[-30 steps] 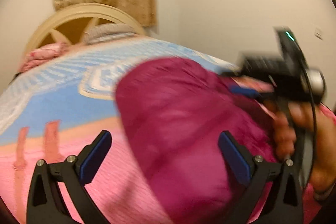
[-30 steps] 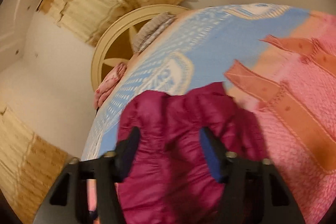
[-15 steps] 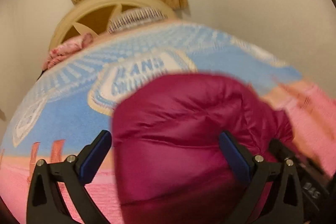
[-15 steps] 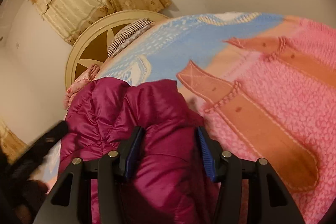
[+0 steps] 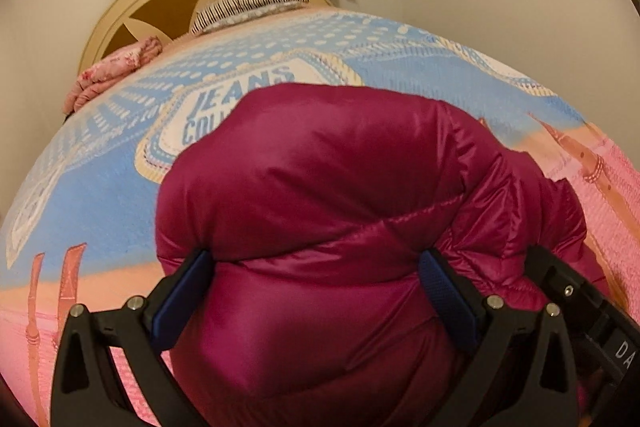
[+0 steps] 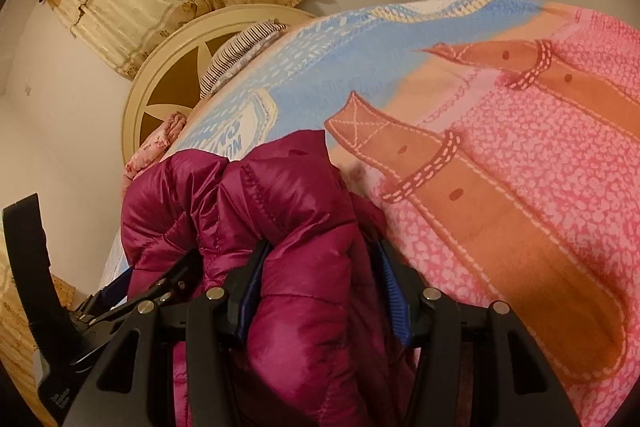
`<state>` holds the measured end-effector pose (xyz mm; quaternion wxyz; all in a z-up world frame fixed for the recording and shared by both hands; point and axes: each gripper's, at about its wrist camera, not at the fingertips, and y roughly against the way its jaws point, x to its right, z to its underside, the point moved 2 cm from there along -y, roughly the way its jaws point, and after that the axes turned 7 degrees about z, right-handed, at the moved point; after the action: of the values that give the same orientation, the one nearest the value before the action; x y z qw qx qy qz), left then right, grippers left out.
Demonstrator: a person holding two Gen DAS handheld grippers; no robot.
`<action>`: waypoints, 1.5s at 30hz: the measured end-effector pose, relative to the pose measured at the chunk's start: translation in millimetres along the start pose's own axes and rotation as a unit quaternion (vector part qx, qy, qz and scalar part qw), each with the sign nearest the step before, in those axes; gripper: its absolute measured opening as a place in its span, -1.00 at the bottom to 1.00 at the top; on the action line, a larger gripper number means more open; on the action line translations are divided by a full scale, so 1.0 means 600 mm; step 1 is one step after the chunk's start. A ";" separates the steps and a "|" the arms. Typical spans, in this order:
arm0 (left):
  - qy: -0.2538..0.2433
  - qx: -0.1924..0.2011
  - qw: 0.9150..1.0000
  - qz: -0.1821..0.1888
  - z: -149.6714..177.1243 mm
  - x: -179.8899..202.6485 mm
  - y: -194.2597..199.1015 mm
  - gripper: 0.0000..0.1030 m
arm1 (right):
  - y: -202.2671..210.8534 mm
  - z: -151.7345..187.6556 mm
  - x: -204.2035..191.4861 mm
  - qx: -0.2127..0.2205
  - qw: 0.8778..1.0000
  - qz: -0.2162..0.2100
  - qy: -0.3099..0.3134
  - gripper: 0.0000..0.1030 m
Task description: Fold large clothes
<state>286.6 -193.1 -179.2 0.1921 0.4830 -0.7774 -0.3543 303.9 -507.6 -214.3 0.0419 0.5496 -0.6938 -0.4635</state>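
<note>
Across the bedspread point(image 5: 100, 195), the jacket point(image 5: 320, 195) has bunched nearer, right gripper point(image 6: 320, 291) clamping it, left gripper point(image 5: 316, 291) spread wide.

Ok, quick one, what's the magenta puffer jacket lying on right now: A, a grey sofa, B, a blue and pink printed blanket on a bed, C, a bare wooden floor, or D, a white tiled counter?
B: the magenta puffer jacket sits bunched on the blue and pink printed blanket, with the cream headboard behind it.
</note>
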 end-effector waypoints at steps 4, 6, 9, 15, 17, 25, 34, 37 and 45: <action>0.006 -0.013 1.000 0.011 0.001 -0.001 -0.008 1.00 | -0.004 0.000 -0.002 -0.002 1.000 0.006 0.004 0.03; 0.006 -0.018 1.000 0.012 0.001 0.000 -0.011 1.00 | -0.005 0.001 -0.003 -0.004 1.000 0.006 0.004 0.03; 0.004 -0.022 1.000 0.011 0.004 0.003 -0.014 1.00 | -0.007 0.001 -0.002 -0.006 1.000 0.007 0.005 0.03; 0.003 -0.028 1.000 0.010 0.006 0.005 -0.015 1.00 | -0.010 0.002 -0.006 -0.010 1.000 0.013 0.011 0.03; 0.003 -0.029 1.000 0.011 0.006 0.005 -0.015 1.00 | -0.011 0.003 -0.009 -0.011 1.000 0.015 0.013 0.03; 0.004 -0.029 1.000 0.011 0.006 0.005 -0.015 1.00 | -0.011 0.002 -0.014 -0.016 1.000 0.018 0.020 0.03; 0.003 -0.030 0.999 0.011 0.007 0.005 -0.015 1.00 | -0.014 0.001 -0.018 -0.018 0.999 0.019 0.023 0.03; 0.004 -0.031 0.999 0.013 0.007 0.005 -0.016 1.00 | -0.015 0.001 -0.019 -0.019 0.999 0.020 0.024 0.03; 0.003 -0.046 0.999 0.028 0.009 -0.001 -0.007 1.00 | -0.018 0.000 -0.026 -0.030 0.999 0.014 0.037 0.06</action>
<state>285.8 -191.8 -185.7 0.2263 0.4527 -0.7731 -0.3823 317.7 -495.1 -214.6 0.0901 0.5550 -0.6851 -0.4631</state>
